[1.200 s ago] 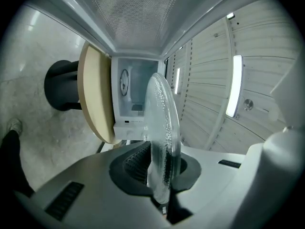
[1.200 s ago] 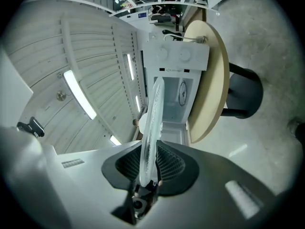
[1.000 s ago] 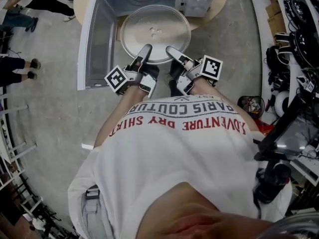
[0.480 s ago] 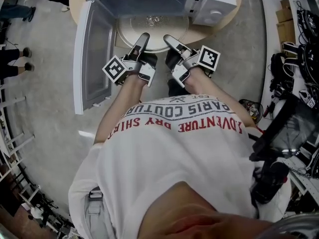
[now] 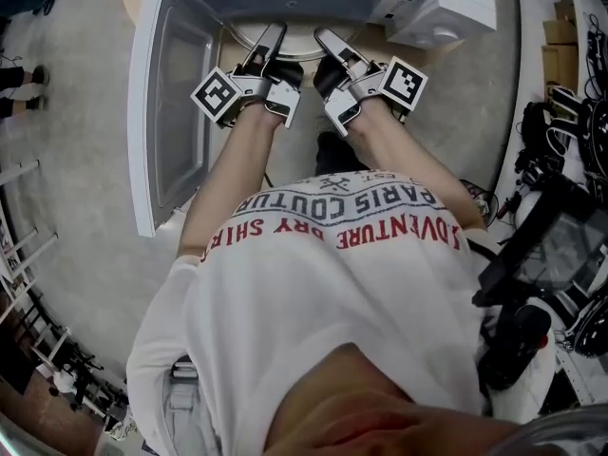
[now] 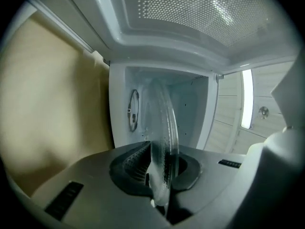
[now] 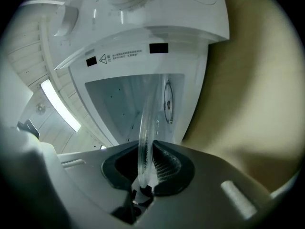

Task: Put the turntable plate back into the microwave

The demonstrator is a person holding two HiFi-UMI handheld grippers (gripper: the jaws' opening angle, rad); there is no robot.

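A grey concrete floor [image 5: 85,160] lies below; a pale wooden tabletop [image 6: 47,104] carries the white microwave oven [image 5: 446,8], its door [image 5: 171,112] wide open. The round clear glass turntable plate [image 6: 162,128] is at the cavity mouth, partly inside, ribbed and lightly speckled. The left tool [image 6: 159,175] and right tool [image 7: 143,175] each pinch its near rim, jaws closed on the glass. Insertion looks under way. Next, I judge, the plate needs centring over the round floor fitting [image 6: 133,109], then lowering before release.

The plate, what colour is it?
The plate is clear glass; best in the left gripper view.
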